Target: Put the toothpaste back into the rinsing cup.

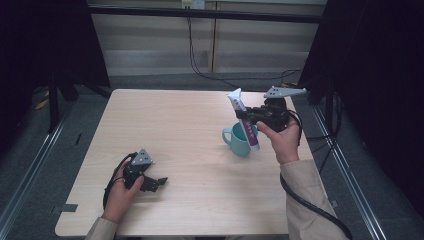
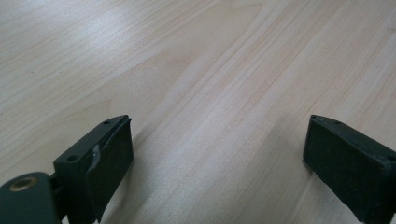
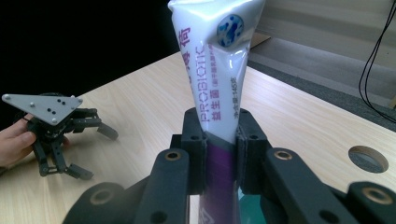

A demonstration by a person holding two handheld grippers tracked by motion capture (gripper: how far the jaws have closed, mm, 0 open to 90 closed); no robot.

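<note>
**Toothpaste tube over mug: risks on lowering**

Item: toothpaste tube [image 1: 243, 119], white and purple, clamped mid-body by the right gripper [image 1: 251, 118], tilted, lower end inside or just above the teal mug [image 1: 239, 139]; which, the high view cannot tell.
Left gripper [image 1: 156, 183]: jaws apart, empty, resting on the wooden table [image 1: 175, 120], well apart from the mug.
Hazards: soft tube may slip or buckle in the grip; its end may catch the rim and tip the unsteadied mug.

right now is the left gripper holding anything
No, the left gripper has its jaws wide apart with just bare table between them.
</note>
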